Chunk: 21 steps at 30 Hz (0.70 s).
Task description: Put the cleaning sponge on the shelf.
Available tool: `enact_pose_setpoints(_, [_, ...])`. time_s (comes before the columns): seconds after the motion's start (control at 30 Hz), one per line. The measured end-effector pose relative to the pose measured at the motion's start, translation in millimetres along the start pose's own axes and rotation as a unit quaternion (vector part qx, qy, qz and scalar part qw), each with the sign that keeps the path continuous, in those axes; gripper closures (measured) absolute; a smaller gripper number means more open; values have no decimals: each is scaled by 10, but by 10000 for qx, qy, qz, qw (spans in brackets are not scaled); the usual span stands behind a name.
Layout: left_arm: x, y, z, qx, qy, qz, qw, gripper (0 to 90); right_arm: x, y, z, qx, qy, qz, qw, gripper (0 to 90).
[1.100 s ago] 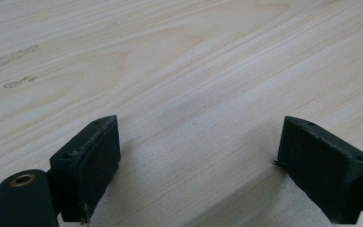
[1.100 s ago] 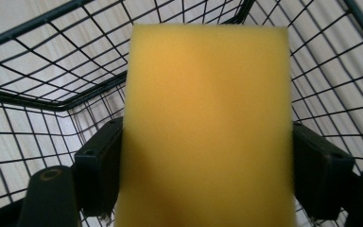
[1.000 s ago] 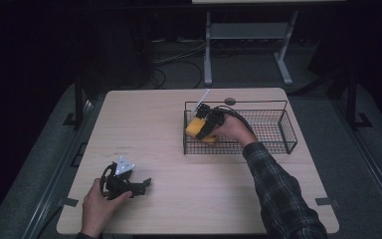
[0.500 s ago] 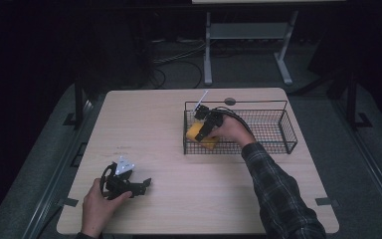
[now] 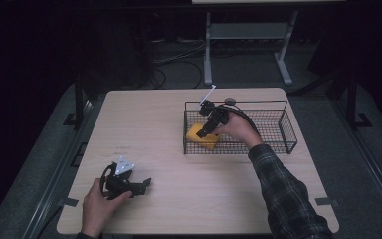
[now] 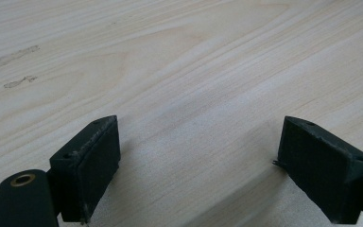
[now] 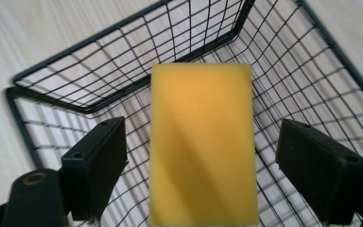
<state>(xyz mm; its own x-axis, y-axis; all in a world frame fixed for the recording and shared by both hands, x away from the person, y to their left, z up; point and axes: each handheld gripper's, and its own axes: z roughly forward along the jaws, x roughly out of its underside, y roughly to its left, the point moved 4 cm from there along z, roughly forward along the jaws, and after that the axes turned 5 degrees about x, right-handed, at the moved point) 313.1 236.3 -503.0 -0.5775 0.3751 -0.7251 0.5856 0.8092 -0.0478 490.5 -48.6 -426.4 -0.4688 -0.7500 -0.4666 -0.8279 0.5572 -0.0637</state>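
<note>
A yellow sponge (image 5: 201, 136) lies flat in the left end of a black wire basket (image 5: 287, 133) on the wooden table (image 5: 149, 124). My right gripper (image 5: 205, 131) hangs just above the sponge, tilted down into the basket. In the right gripper view the sponge (image 7: 202, 142) sits between the jaws of the right gripper (image 7: 201, 137), which are open with a gap on each side, and the basket's corner (image 7: 75, 47) lies beyond. My left gripper (image 5: 145, 183) rests near the table's front left, held by a hand. The left gripper (image 6: 198, 142) is open over bare wood.
A small dark round thing (image 5: 230, 101) lies on the table behind the basket. A metal stand (image 5: 243, 35) rises on the dark floor beyond the table's far edge. The basket's right half holds nothing.
The yellow sponge sits a little lower and flatter in the basket than a second ago. The right hand has barely shifted. The left gripper has not moved.
</note>
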Motion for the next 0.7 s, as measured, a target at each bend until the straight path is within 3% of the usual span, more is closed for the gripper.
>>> enact_pose_setpoints(0.4, [0,-1,1,1,-5,-1,10000,128,344,8,-450,246,-481,274,9982,166])
enact_pose_setpoints(0.7, [0,-1,0,2,-2,-2,10000,129,734,130,-775,371,-813,428,9951,166])
